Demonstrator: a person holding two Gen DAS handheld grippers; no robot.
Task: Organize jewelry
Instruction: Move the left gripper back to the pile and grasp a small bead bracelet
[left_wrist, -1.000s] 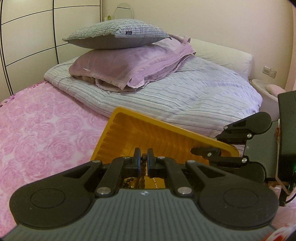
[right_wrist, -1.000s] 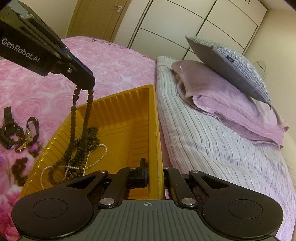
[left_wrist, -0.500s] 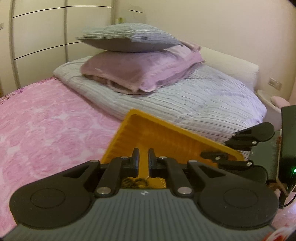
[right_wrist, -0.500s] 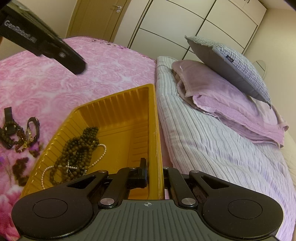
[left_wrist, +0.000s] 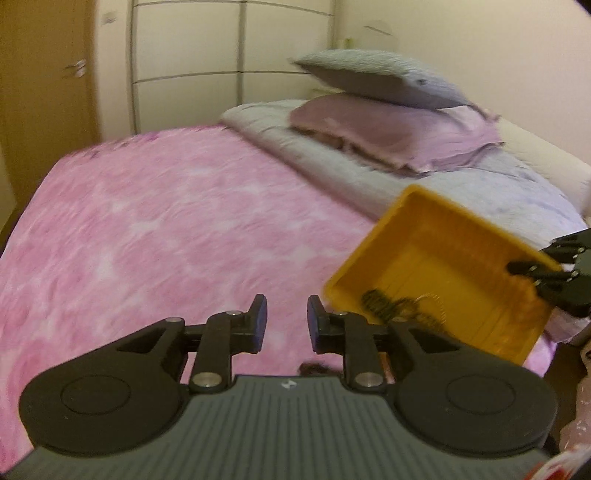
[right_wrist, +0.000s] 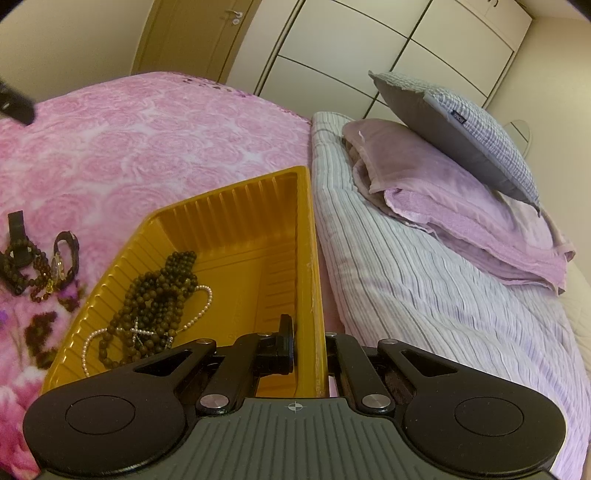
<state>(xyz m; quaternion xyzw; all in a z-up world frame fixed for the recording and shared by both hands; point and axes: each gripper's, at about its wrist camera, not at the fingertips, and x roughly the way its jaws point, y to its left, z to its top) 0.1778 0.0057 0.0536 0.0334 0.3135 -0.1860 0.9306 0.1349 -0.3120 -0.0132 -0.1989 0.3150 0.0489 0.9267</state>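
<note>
A yellow tray (right_wrist: 236, 206) lies on the pink bed cover; it also shows in the left wrist view (left_wrist: 458, 229). In it lie a brown bead necklace (right_wrist: 155, 291) and a pearl string (right_wrist: 201, 306). My right gripper (right_wrist: 310, 350) is shut on the tray's right wall. My left gripper (left_wrist: 283, 317) is open and empty above the pink cover, left of the tray. More jewelry lies on the cover left of the tray: a watch (right_wrist: 62, 262) and dark bead bracelets (right_wrist: 22, 266).
A striped grey duvet (right_wrist: 424, 280) lies right of the tray, with a purple folded blanket (right_wrist: 443, 192) and a grey pillow (right_wrist: 454, 129) on it. Wardrobe doors (right_wrist: 369, 48) and a room door (right_wrist: 199, 33) stand behind the bed.
My left gripper let the brown bead necklace drop into the tray, opened, and swung left away from the tray. My right gripper kept its hold on the tray wall.
</note>
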